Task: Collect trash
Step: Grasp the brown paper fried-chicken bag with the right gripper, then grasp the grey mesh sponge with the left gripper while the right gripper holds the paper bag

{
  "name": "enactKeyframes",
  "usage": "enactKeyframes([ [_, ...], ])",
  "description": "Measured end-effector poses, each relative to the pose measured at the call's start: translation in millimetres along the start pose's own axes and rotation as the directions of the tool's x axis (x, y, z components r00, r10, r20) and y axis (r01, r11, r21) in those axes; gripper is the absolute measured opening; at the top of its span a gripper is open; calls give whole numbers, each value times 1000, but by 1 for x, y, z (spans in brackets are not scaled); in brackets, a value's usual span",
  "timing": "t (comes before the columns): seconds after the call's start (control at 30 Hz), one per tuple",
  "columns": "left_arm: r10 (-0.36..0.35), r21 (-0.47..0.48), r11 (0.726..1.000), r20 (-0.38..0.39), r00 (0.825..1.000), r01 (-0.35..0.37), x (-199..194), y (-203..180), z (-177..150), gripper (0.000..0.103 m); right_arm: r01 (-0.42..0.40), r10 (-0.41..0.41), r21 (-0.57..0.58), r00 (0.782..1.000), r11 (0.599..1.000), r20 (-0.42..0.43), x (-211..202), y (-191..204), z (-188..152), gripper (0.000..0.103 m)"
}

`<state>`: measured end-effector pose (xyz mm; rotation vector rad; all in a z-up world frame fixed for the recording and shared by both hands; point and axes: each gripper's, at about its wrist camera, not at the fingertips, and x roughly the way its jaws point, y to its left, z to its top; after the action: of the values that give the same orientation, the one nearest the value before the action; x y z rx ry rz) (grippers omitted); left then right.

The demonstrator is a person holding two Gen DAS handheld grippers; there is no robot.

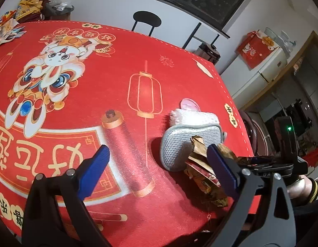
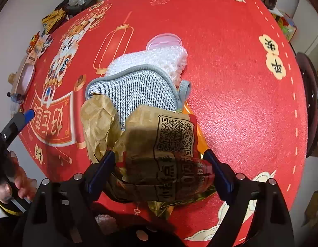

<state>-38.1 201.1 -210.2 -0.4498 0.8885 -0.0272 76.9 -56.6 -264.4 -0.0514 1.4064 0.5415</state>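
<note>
A crumpled brown and red paper wrapper with a QR code, over gold foil, lies near the table's front edge against a grey mesh pad. My right gripper has its blue fingers on both sides of the wrapper, closed on it. In the left wrist view the wrapper lies behind that view's right finger and the grey pad is just beyond. My left gripper is open and empty over the red tablecloth, left of the pad.
White foam netting and a pink lid lie behind the pad. Packets and clutter sit at the table's far left edge. A dark round stool stands beyond the table. A fridge stands at right.
</note>
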Motion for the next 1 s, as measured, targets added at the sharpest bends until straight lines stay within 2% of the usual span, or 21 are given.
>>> enactKeyframes([
  [0.2,-12,3,1000,-5,1000,12,4,-1,3,93,-25,25,-9,1000,1000,18,-6,1,0,81],
  [0.5,-34,13,999,-22,999,34,16,-11,9,93,-73,78,-40,989,997,126,-36,-5,0,80],
  [0.8,-64,44,997,-63,996,67,35,-30,11,93,-47,30,49,956,998,292,-78,-39,-5,80],
  [1.0,-82,69,993,-135,988,92,63,-37,8,93,-42,-10,146,941,988,339,-92,-69,-15,80],
])
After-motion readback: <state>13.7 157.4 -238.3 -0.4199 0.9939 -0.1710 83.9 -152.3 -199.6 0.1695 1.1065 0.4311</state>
